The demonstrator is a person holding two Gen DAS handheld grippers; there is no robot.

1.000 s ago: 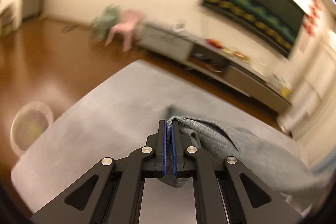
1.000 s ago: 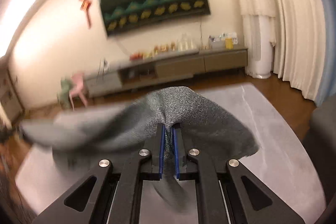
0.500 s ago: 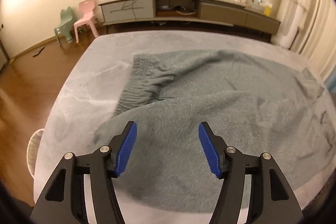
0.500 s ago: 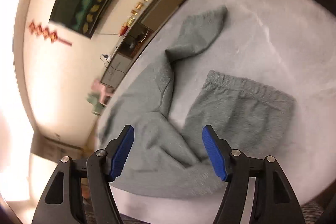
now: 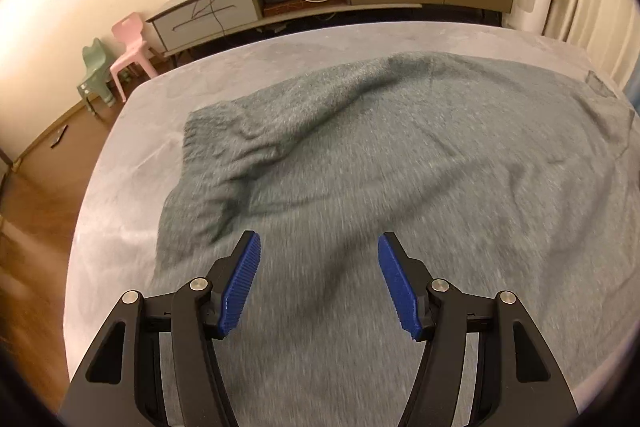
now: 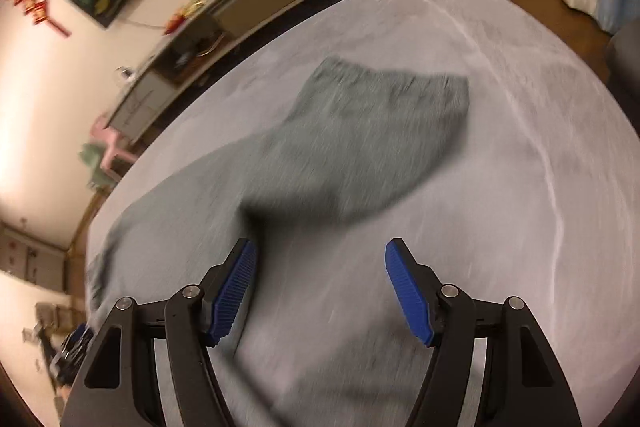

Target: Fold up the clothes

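A: Where is the sweater (image 5: 400, 167) lying?
B: Spread over the bench (image 5: 120, 155), one sleeve (image 5: 224, 143) crossing the body; loosely, not yet a compact fold.
A: And each hand-held gripper?
B: Left (image 5: 319, 283) and right (image 6: 320, 291) are hovering with jaws apart, gripping nothing; tidying folds seemingly remaining.
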